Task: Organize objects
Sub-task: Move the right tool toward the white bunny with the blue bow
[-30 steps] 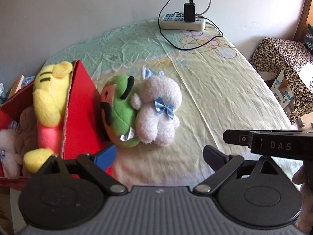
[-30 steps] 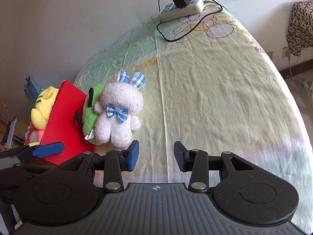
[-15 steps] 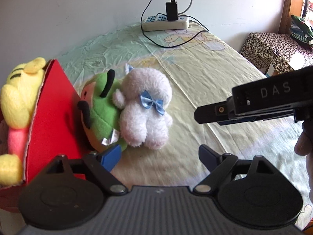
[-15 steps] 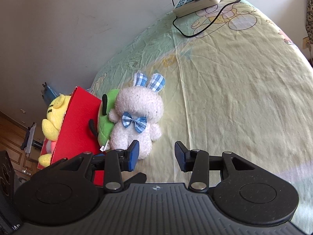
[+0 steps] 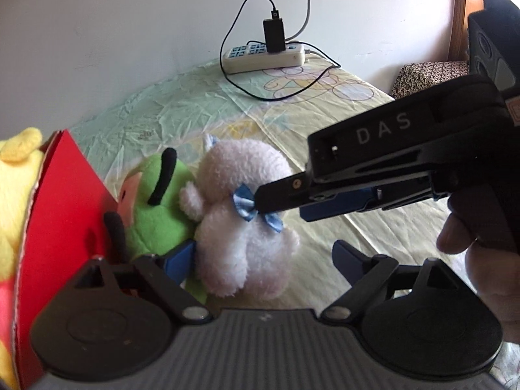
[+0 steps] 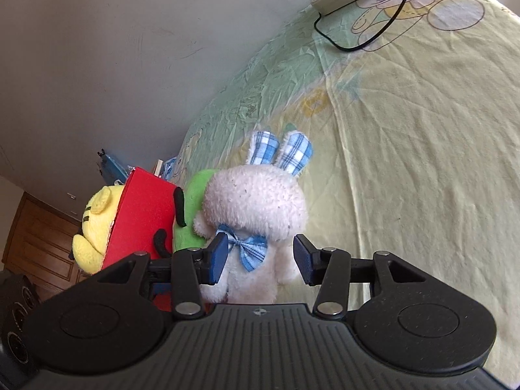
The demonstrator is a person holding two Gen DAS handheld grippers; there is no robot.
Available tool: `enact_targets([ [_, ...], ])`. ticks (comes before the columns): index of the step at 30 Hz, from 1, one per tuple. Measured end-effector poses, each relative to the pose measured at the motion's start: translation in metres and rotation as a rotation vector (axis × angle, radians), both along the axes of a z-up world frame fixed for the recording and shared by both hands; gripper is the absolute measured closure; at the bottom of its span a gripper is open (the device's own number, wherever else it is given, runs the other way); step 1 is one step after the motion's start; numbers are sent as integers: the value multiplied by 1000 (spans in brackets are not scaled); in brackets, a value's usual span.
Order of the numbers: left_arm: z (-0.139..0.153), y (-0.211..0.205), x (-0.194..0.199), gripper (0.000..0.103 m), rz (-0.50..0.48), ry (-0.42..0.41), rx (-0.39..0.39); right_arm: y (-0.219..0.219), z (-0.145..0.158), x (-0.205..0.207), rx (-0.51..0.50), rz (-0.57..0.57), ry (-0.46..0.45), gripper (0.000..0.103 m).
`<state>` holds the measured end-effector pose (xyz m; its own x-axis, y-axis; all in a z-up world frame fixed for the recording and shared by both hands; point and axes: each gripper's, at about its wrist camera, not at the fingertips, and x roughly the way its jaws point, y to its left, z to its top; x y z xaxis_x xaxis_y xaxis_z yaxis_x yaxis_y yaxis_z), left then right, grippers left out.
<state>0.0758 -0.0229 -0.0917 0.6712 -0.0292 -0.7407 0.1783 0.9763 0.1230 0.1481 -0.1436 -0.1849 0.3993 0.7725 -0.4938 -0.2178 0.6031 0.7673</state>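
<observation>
Bunny plush (image 6: 256, 208) sits between the just-widened, unclamped right claw (image 6: 260, 258); left claw (image 5: 265, 261) spread.

This is a bedroom in a home. A bed with a pale yellow and green cartoon-print sheet (image 6: 422, 130) fills most of both views and stands against a plain white wall (image 5: 130, 32). At 12 o'clock in the left wrist view a white power strip (image 5: 263, 57) with a black charger (image 5: 273, 35) lies on the sheet. Plush toys (image 6: 256, 208) lie beside a red box (image 6: 139, 221) at 9 o'clock. A wooden door (image 6: 35, 243) shows at 8 o'clock in the right wrist view.
</observation>
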Motion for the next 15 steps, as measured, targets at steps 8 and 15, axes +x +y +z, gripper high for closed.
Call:
enact_targets([
  [8,-12,3,16,10,-22,25,-24,14,-9,18,14,28,19,41],
  [15,-14,3,21,13,-24,24,-27,18,-10,22,9,36,26,49],
])
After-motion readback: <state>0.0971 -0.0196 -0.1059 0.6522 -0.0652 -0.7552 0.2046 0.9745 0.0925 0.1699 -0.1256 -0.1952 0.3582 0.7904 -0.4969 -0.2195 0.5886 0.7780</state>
